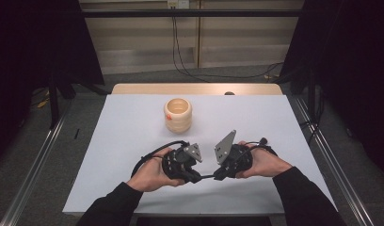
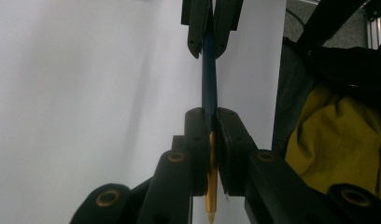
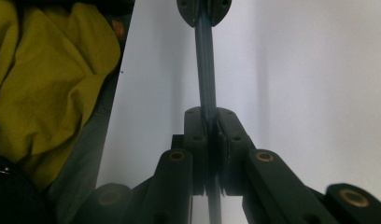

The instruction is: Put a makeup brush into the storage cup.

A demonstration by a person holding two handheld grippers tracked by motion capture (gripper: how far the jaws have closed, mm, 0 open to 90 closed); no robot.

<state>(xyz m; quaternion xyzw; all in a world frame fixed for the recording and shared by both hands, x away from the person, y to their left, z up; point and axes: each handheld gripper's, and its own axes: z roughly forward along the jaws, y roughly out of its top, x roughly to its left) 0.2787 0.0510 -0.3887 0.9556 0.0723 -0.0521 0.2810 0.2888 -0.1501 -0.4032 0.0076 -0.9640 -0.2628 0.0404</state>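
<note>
low in the frame's centre, your left gripper (image 1: 196,176) and right gripper (image 1: 219,176) both clamp their jaws on the pen (image 2: 209,74) above the table (image 1: 133,141); pulling unevenly could snap it.

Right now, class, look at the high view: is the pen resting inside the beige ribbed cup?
No: the pen is clamped between the left gripper and right gripper, well in front of the cup.

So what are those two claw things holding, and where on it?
A thin dark blue pen with a gold end. The left gripper clamps it near the gold end, and the right gripper clamps the other end of the shaft.
</note>
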